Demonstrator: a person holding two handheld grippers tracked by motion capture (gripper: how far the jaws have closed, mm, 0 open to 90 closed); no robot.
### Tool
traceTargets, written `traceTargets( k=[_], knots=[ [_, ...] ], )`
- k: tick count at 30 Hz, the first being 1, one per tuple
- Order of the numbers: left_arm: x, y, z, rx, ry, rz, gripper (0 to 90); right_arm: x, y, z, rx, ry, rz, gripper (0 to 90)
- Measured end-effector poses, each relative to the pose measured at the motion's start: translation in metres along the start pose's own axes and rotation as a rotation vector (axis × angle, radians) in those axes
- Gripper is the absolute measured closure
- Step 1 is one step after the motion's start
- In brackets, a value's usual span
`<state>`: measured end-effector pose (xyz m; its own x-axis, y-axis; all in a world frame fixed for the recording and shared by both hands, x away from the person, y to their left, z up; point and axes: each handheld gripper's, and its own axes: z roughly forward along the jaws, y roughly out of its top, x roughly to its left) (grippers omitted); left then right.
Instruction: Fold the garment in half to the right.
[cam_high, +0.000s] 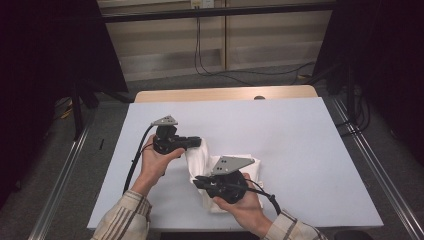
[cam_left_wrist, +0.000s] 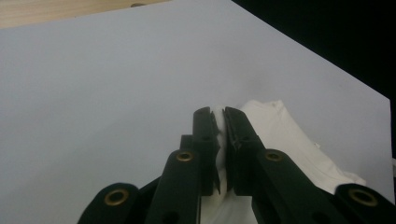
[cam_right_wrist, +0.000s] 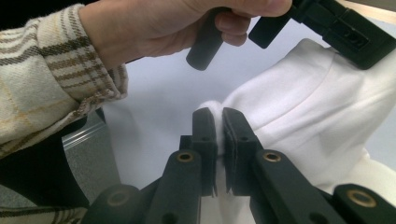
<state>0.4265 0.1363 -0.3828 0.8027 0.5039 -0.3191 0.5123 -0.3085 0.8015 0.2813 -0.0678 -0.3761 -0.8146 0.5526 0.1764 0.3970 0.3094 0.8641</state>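
Both grippers, left (cam_high: 196, 142) and right (cam_high: 199, 181), pinch one edge of the white cloth (cam_high: 220, 167) lying near the table's (cam_high: 300, 150) near edge, holding it taut between them, likely for folding.

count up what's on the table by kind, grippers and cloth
grippers: 2, left gripper and right gripper, each shut on the cloth
white cloth: 1
total: 3

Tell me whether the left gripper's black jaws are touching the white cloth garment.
Touching. In the left gripper view, the left gripper has its jaws closed on a fold of the white cloth garment, fabric pinched between the pads.
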Motion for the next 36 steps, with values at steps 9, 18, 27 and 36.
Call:
traceTargets(
  k=[9, 18, 27, 36],
  knots=[
    [-0.006, 0.004, 0.009, 0.019, -0.007, 0.018, 83.9, -0.005, -0.008, -0.010, 0.001, -0.020, 0.017, 84.6],
    [-0.011, 0.006, 0.023, 0.016, -0.022, 0.027, 83.8, -0.010, -0.015, -0.019, -0.003, -0.040, 0.035, 84.6],
    [-0.013, 0.007, 0.028, 0.019, -0.021, 0.032, 83.9, -0.015, -0.021, -0.026, -0.005, -0.055, 0.061, 84.6],
    [-0.017, 0.008, 0.035, 0.027, -0.017, 0.041, 83.9, -0.016, -0.026, -0.030, -0.002, -0.062, 0.067, 84.7]
  ],
)
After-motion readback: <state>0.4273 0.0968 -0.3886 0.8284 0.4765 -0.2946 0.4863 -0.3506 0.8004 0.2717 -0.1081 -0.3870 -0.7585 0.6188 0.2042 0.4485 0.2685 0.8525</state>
